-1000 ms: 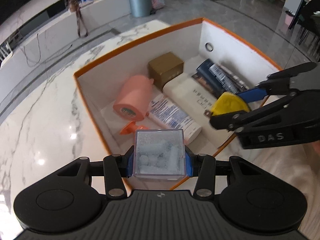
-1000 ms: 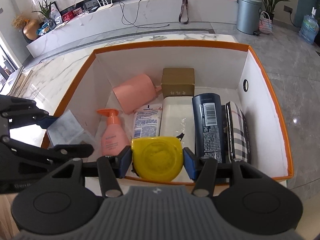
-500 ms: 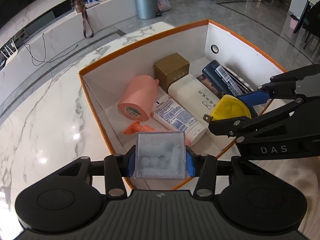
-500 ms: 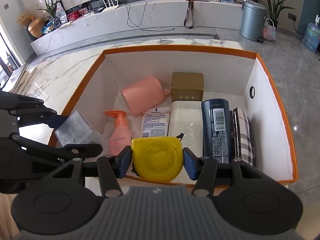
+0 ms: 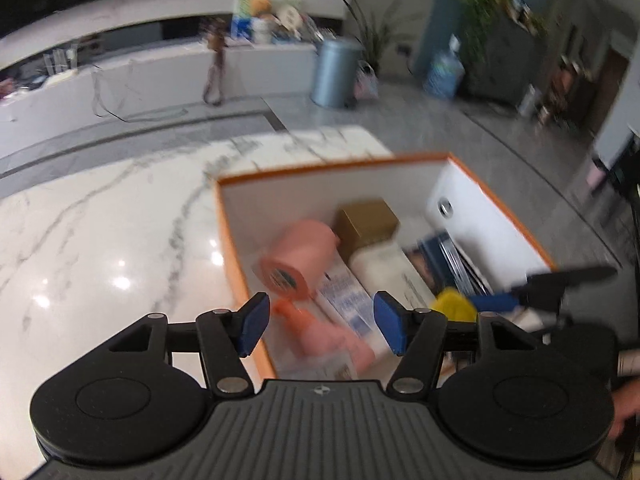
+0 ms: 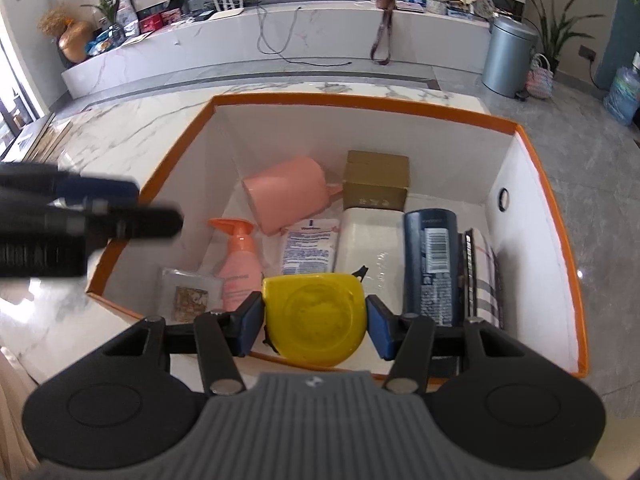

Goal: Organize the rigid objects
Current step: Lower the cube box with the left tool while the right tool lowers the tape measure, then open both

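Marble counter (image 6: 120, 136), orange-rimmed box (image 6: 360, 100): left tongs (image 5: 316, 322) opening, empty; right tongs (image 6: 316, 320) clamped on yellow tape measure (image 6: 314, 318), best lowered into the near gap before release.

Yellow tape measure (image 6: 315, 318) clamped above box (image 6: 532, 152) edge; clear case (image 6: 188, 294) flat inside box corner.

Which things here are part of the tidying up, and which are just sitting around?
Tidying up: orange box, yellow tape measure in the right gripper, clear case inside the box, left gripper with jaws opening, empty.

Sitting around: grey bin, plant, cable.
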The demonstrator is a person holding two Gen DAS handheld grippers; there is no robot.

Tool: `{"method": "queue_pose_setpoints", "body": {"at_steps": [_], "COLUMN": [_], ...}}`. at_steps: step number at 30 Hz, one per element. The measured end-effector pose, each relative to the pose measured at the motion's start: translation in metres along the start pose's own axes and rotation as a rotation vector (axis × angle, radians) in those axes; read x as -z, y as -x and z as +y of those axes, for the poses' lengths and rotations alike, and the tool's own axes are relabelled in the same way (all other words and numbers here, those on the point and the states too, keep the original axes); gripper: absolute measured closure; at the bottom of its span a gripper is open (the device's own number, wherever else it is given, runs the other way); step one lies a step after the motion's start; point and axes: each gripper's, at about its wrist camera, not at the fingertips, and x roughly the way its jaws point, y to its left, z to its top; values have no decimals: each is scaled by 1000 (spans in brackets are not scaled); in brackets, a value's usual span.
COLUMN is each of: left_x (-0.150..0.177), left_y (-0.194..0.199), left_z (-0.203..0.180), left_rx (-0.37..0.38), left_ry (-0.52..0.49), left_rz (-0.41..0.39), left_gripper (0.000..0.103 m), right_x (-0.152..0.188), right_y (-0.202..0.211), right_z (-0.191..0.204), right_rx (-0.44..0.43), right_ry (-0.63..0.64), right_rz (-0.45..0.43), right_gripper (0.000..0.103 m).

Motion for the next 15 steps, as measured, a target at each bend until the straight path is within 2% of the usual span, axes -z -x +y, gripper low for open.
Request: {"method": "queue_pose_setpoints", "body": {"at_steps": [6, 15], "left_x": [0, 17], "left_y": [7, 5], "left_z": [10, 27], "left_rx": [-93, -95], "left_ry": [78, 192], "left_rz": [-54, -24], "left_gripper": [32, 32], "right_x": [-3, -5], "right_y": [-4, -18], "right_z": [16, 23], "right_rx": [-10, 18], "right_ry": [37, -11], "right_rz": [-5, 6], "right_gripper": [48, 48]}}
